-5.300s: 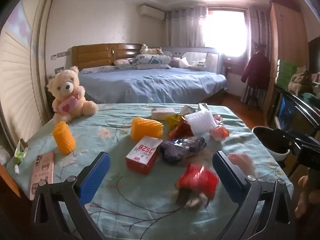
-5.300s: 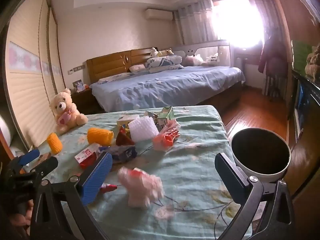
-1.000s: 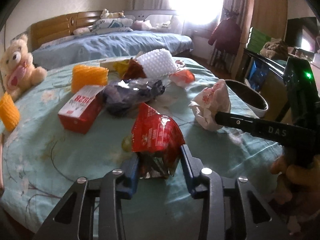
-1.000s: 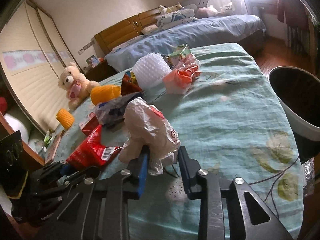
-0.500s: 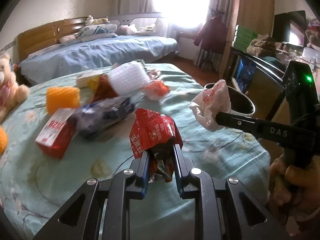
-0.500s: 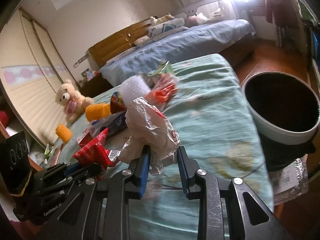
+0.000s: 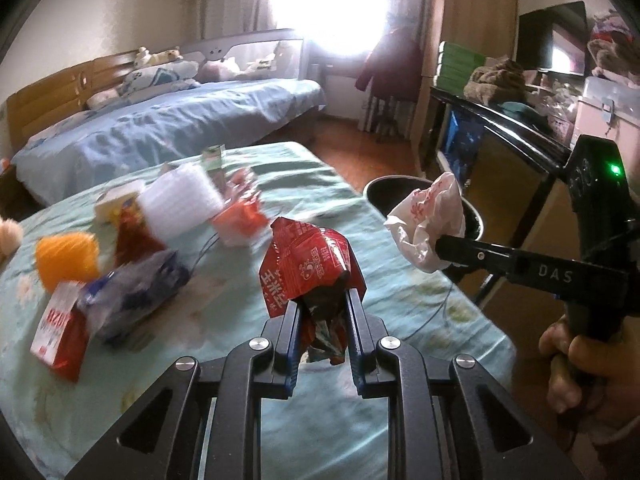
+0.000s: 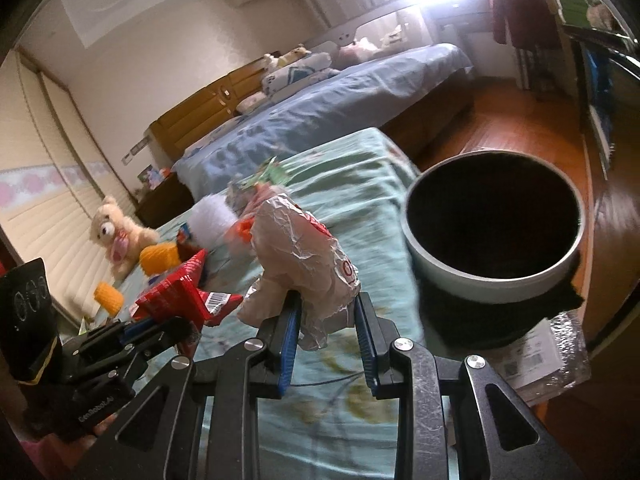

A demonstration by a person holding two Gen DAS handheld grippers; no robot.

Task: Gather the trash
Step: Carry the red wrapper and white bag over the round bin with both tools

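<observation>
"DAS" on right tool (image 7: 436, 246) arm; "GenRobot.AI" on left tool (image 8: 160, 320) body; red wrapper (image 7: 308, 272) txt illegible.

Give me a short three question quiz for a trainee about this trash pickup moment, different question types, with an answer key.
1. True or false: the left gripper is shut on a red snack wrapper.
2. What does the right gripper hold? A) orange foam net B) crumpled white wrapper C) teddy bear
3. Fill in: the open container beside the table, right of the right gripper, is a ____.

Key: 1 true; 2 B; 3 trash bin.
</observation>
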